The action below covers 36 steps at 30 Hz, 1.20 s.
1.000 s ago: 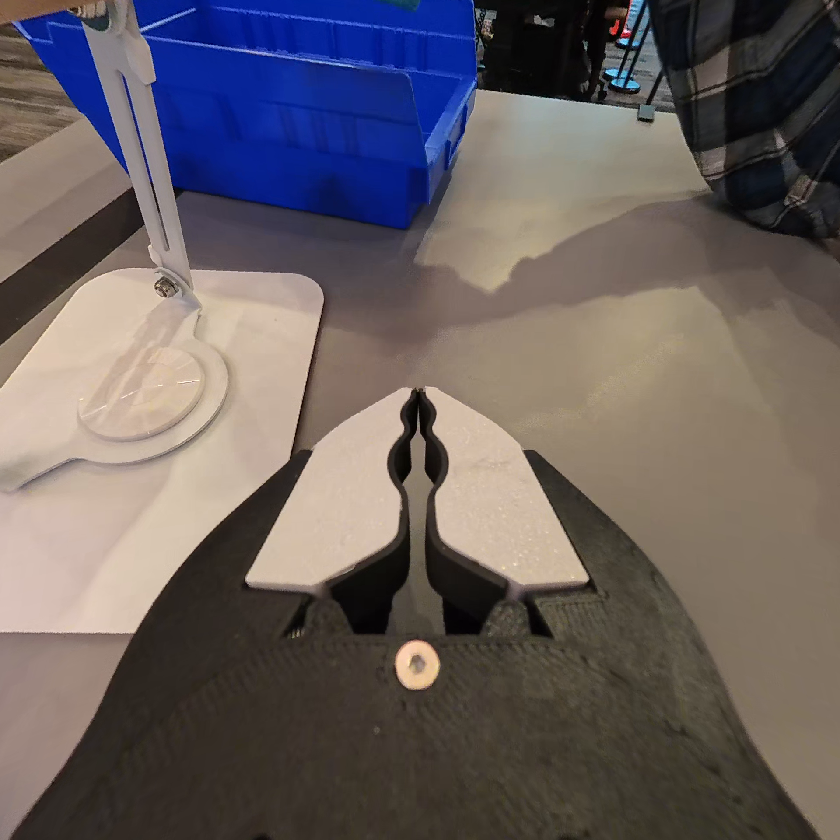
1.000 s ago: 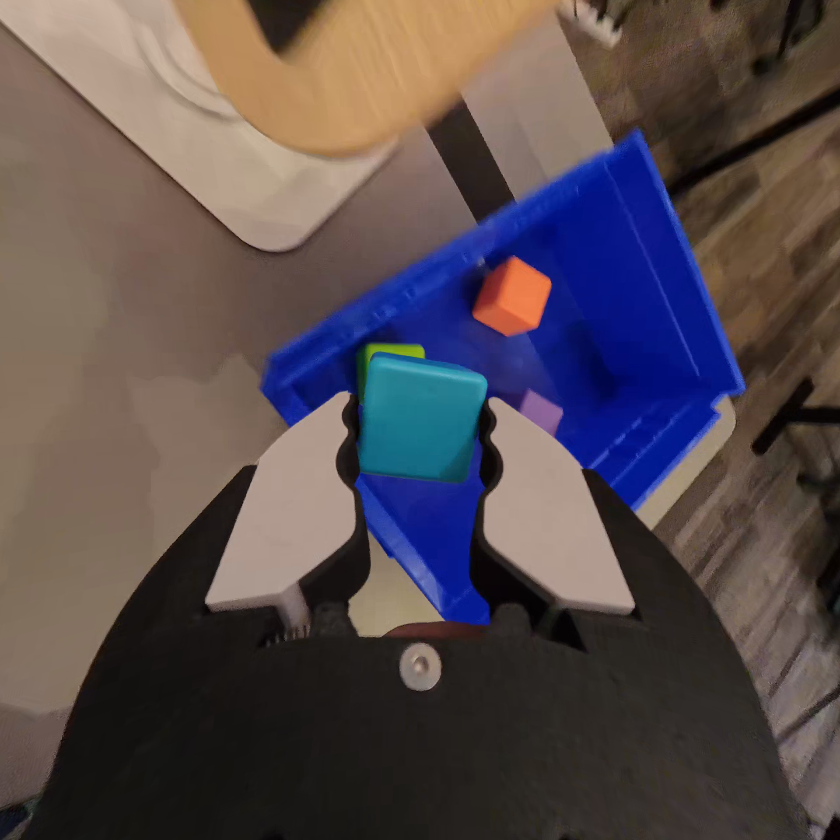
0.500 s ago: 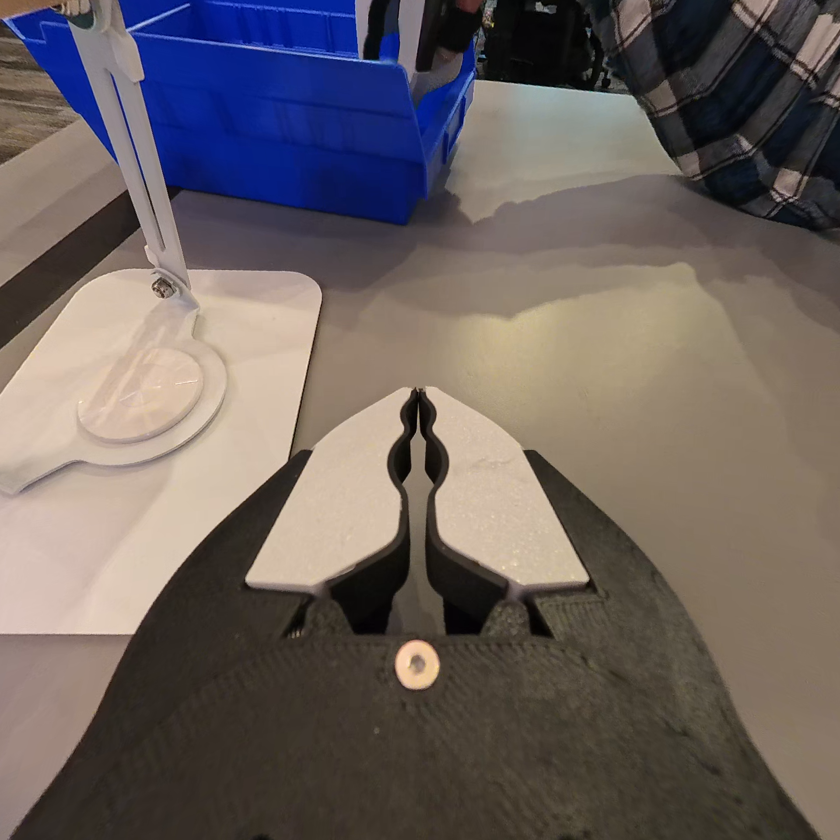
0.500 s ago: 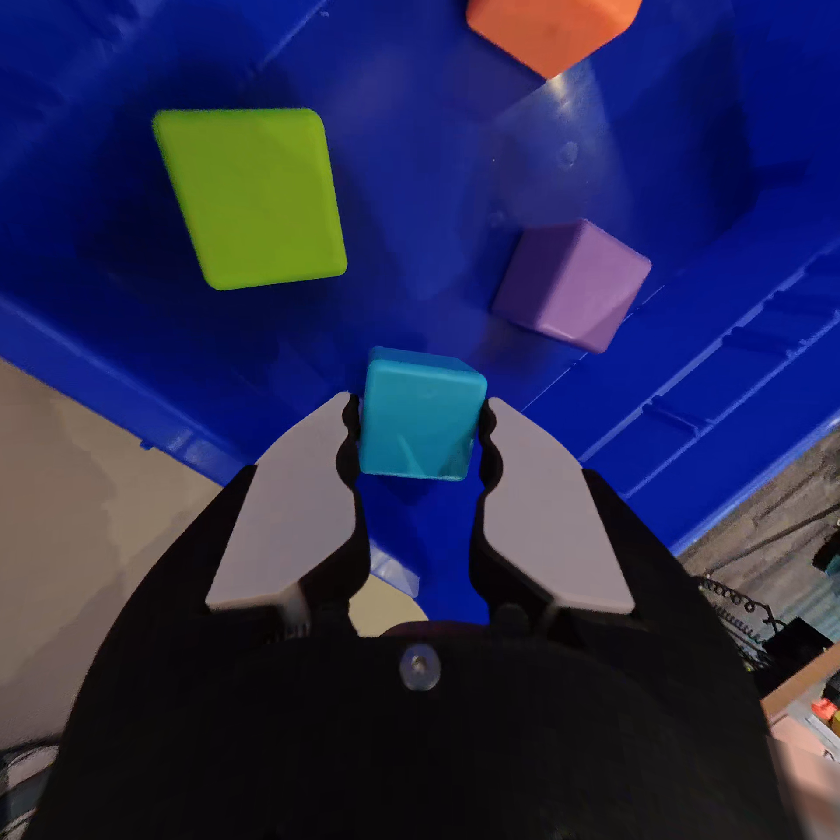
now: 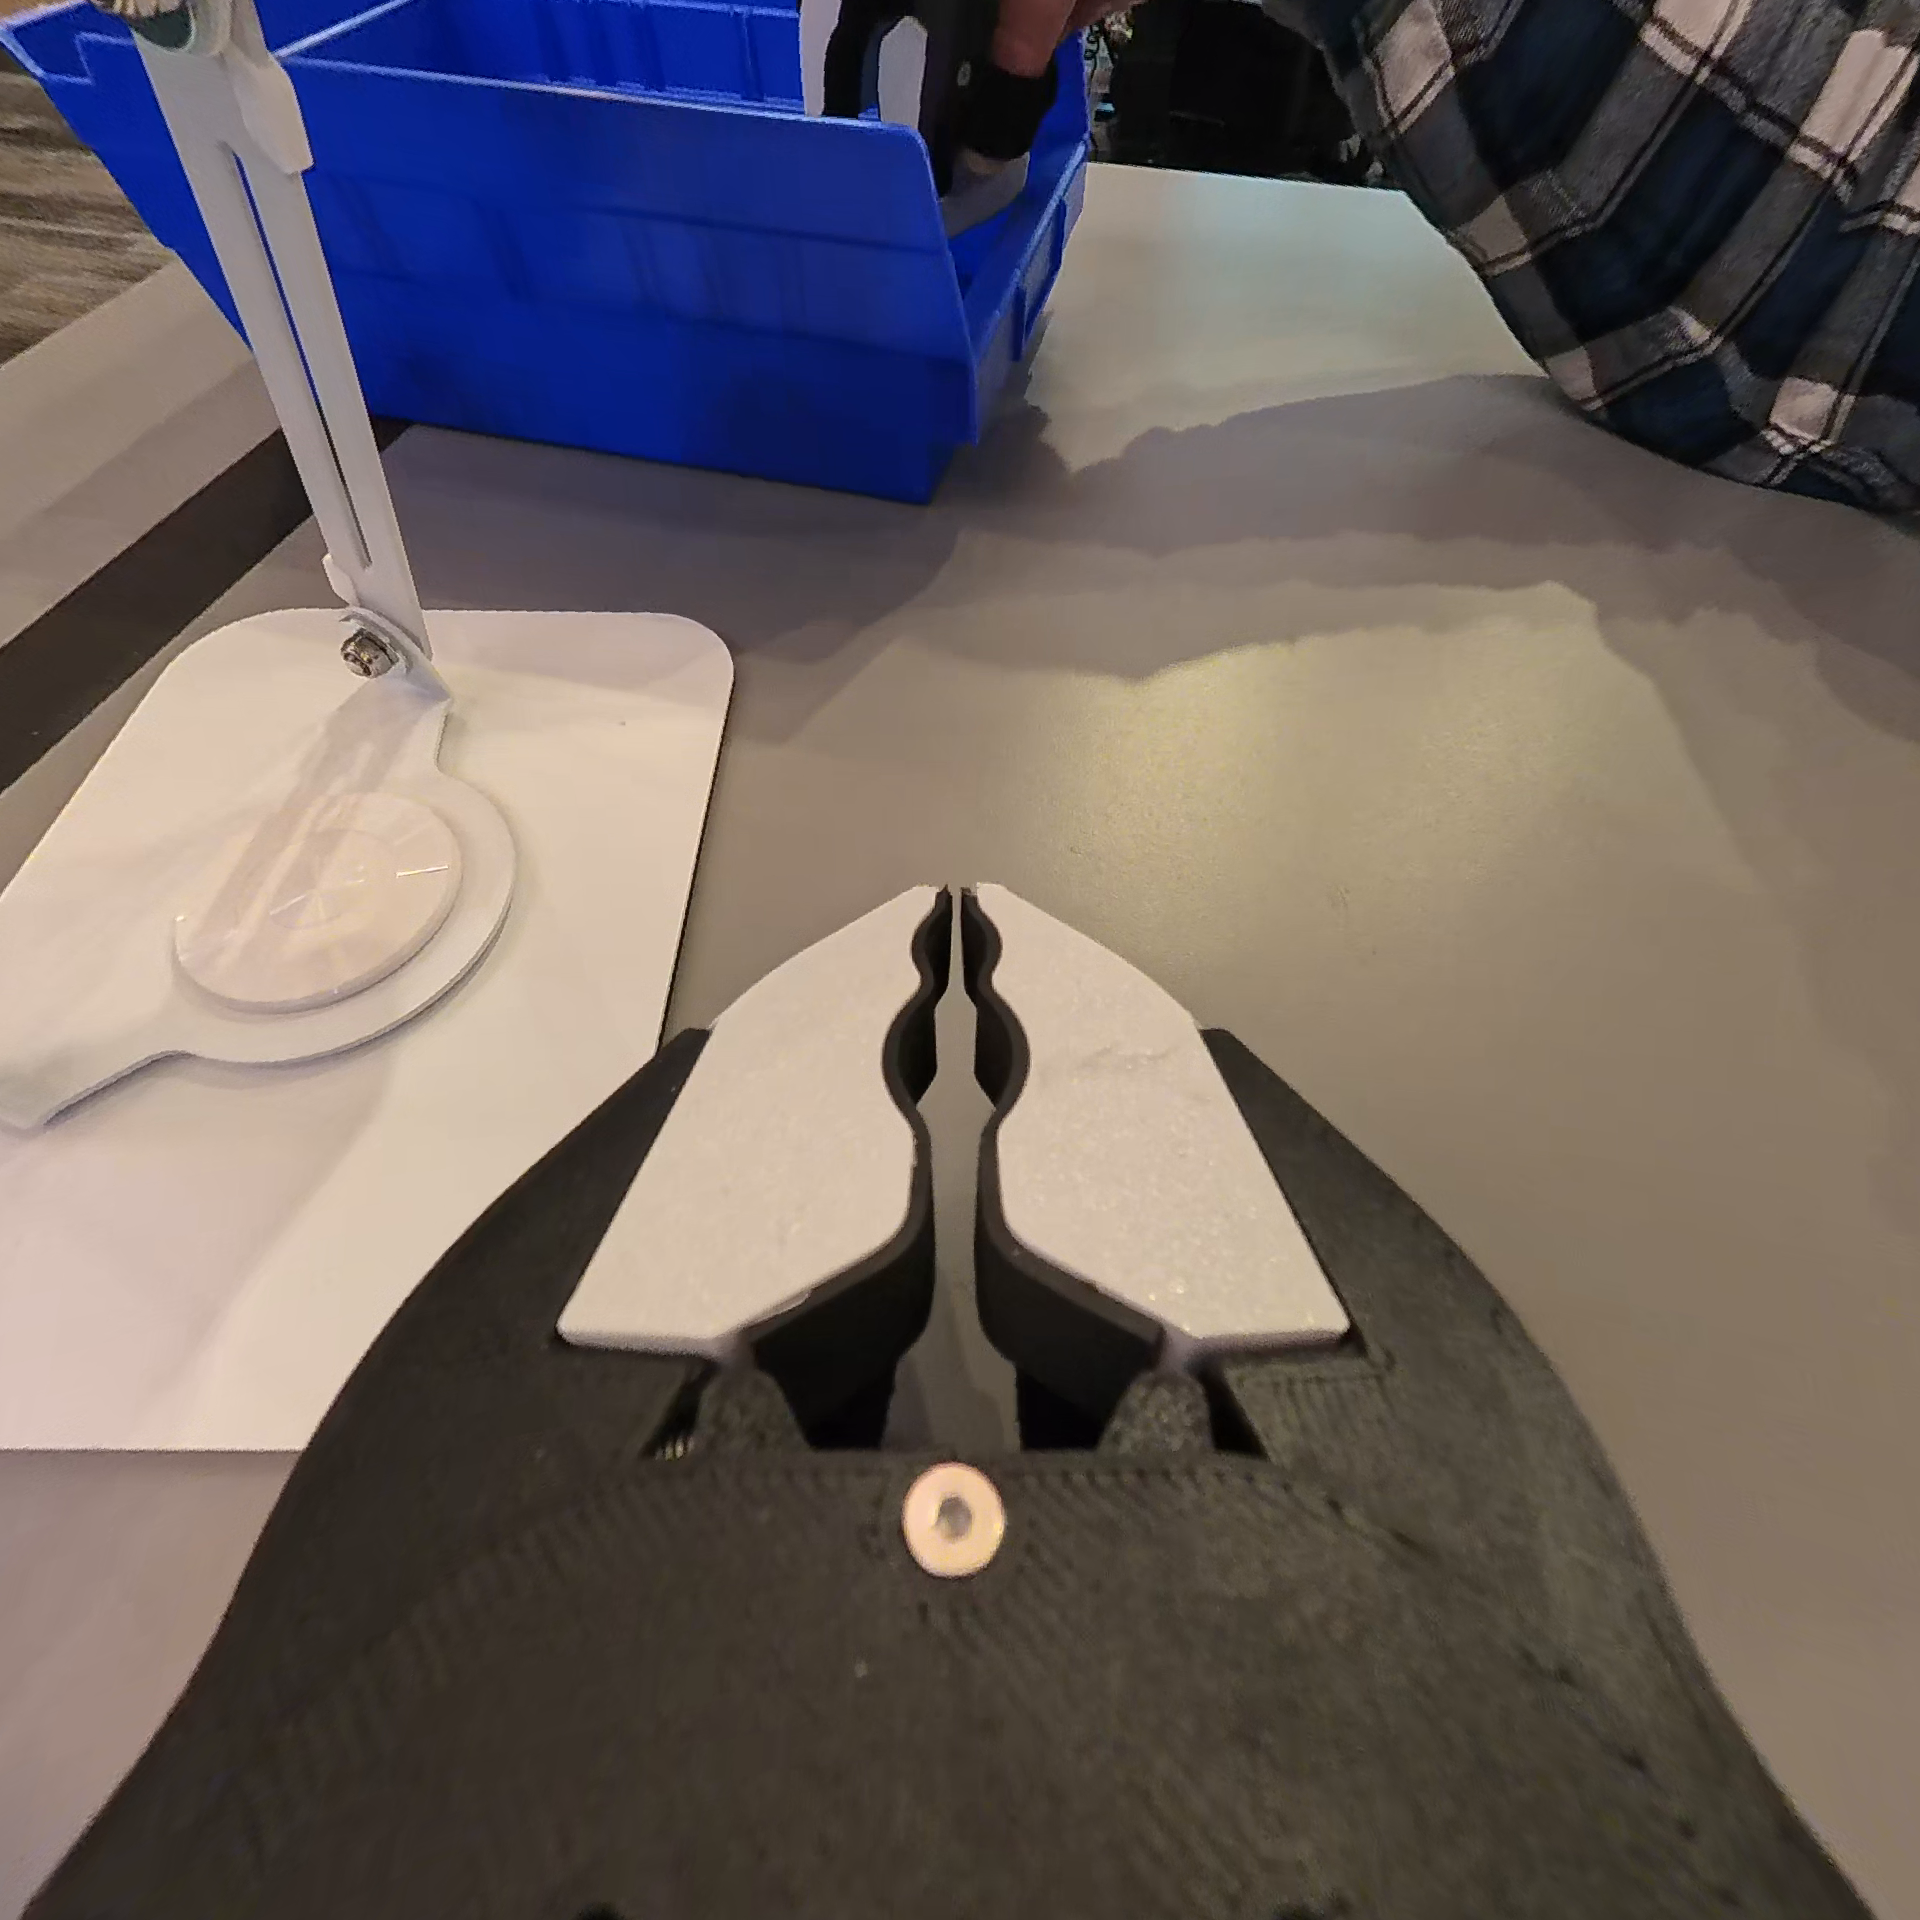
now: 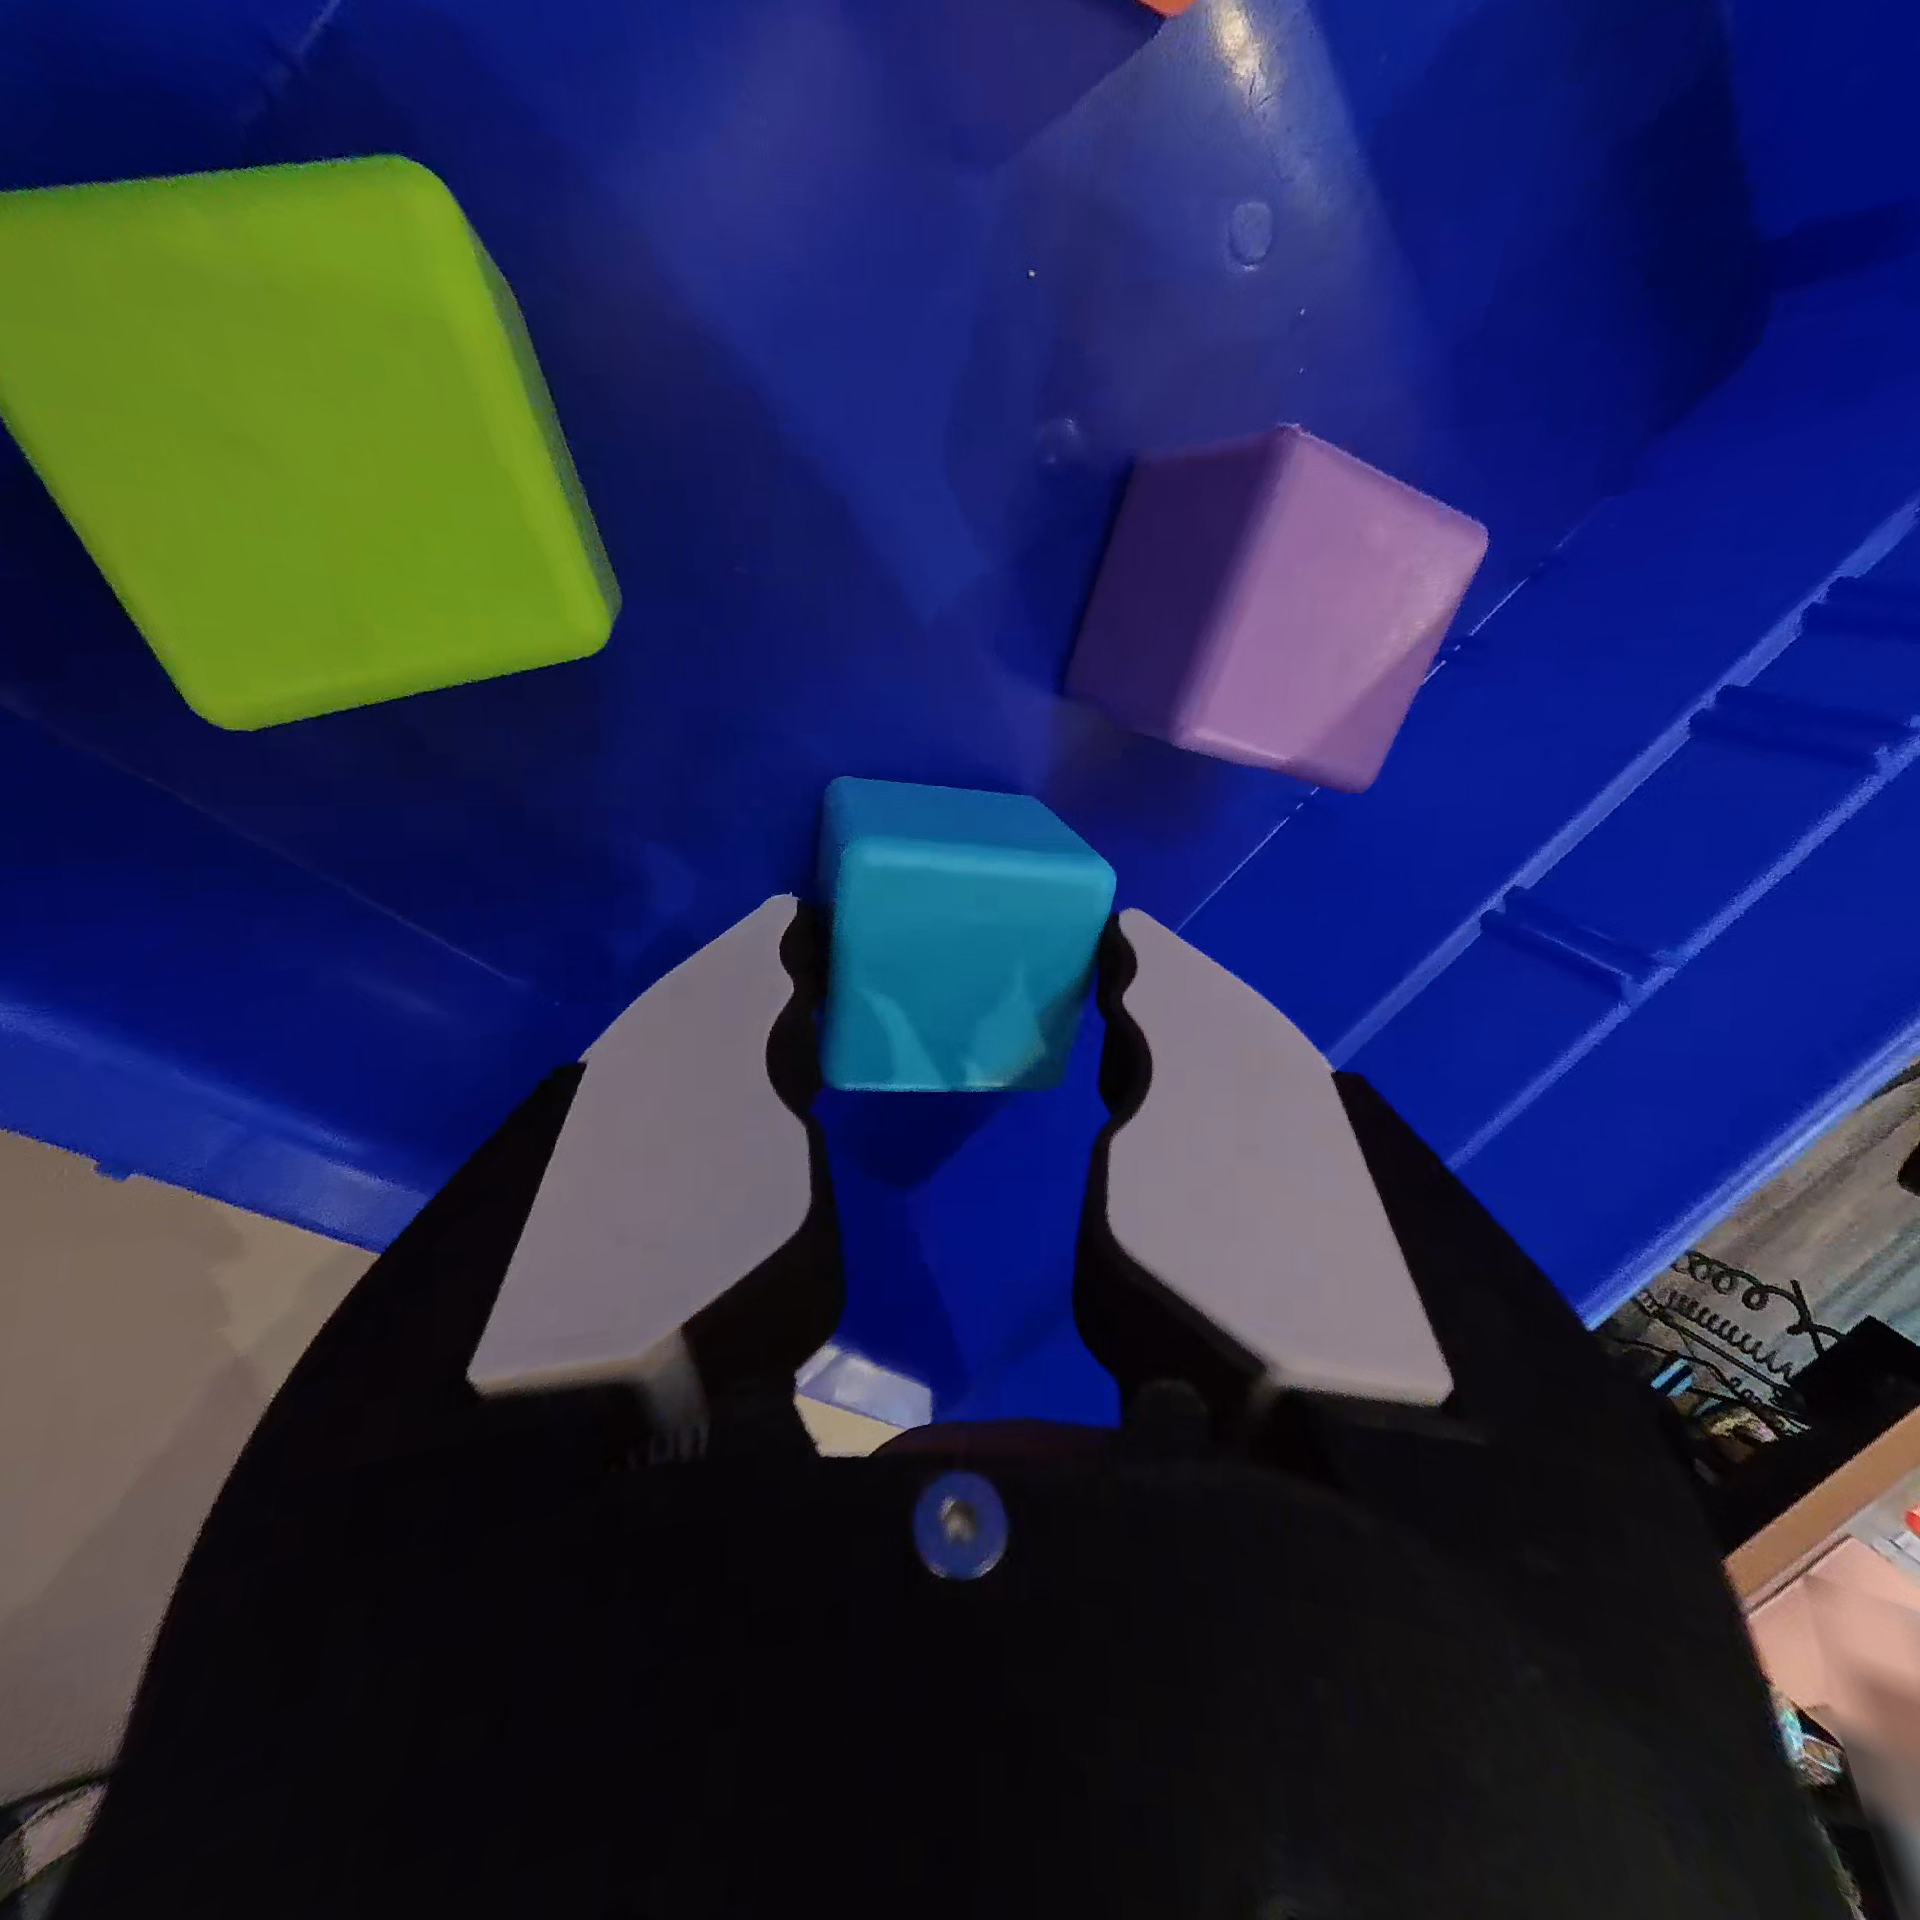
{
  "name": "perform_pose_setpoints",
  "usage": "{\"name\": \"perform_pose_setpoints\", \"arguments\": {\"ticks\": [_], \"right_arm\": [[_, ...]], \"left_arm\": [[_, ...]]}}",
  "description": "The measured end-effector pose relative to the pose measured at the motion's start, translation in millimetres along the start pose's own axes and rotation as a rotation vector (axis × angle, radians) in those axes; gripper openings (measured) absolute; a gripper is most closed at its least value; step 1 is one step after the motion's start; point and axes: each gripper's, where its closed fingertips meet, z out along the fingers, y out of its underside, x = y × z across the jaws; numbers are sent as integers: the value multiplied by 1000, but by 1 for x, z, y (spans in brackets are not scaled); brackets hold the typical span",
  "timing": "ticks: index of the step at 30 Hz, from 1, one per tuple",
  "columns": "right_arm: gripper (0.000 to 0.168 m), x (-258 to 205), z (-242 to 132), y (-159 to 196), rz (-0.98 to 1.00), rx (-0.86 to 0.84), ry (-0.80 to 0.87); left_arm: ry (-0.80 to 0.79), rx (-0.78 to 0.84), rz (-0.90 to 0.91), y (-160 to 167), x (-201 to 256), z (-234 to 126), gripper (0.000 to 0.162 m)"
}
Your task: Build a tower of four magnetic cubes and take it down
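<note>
- The right gripper [image 6: 951, 920] reaches down into the blue bin [image 6: 831, 312].
- Its two grey fingers [image 6: 675, 1132] sit on each side of the teal cube [image 6: 956, 935]. There seems to be a thin gap on each side of the cube, so I cannot tell if the fingers squeeze it or have just let go.
- The teal cube is low in the bin, close to the bin floor.
- A green cube [image 6: 291, 436] lies on the bin floor, to the left of the teal cube and apart from it.
- A purple cube [image 6: 1278, 613] lies on the bin floor too, up and to the right of the teal cube, near the bin wall.
- A bit of an orange cube [image 6: 1164, 5] peeks in at the far edge of the bin.
- The left gripper [image 5: 956, 894] is outside the bin, over the grey table [image 5: 1351, 779]. Its tips almost touch and it holds nothing.
- A white stand [image 5: 364, 831] sits on the table between the left gripper and the bin [image 5: 623, 260].
- A checked sleeve [image 5: 1662, 208] is to the right of the bin.
</note>
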Motion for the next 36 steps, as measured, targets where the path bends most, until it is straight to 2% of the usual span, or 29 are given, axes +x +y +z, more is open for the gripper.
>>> {"name": "perform_pose_setpoints", "arguments": {"ticks": [5,20,23,27,30,36], "right_arm": [[61,1,-5,-1,-5,10,14],[60,9,-49,-10,-17,112,108],[51,8,-71,-21,-21,191,136],[28,-5,-89,-30,-75,242,138],[4,-22,-104,-40,-124,307,105],[1,-70,-140,-68,-235,475,3]], "left_arm": [[1,-2,0,0,0,0,2],[-3,-15,9,1,0,2,3],[-3,-17,10,2,0,2,3],[-4,-23,14,2,1,3,3],[-4,-34,23,3,1,4,2],[-6,-57,44,6,3,7,1]]}}
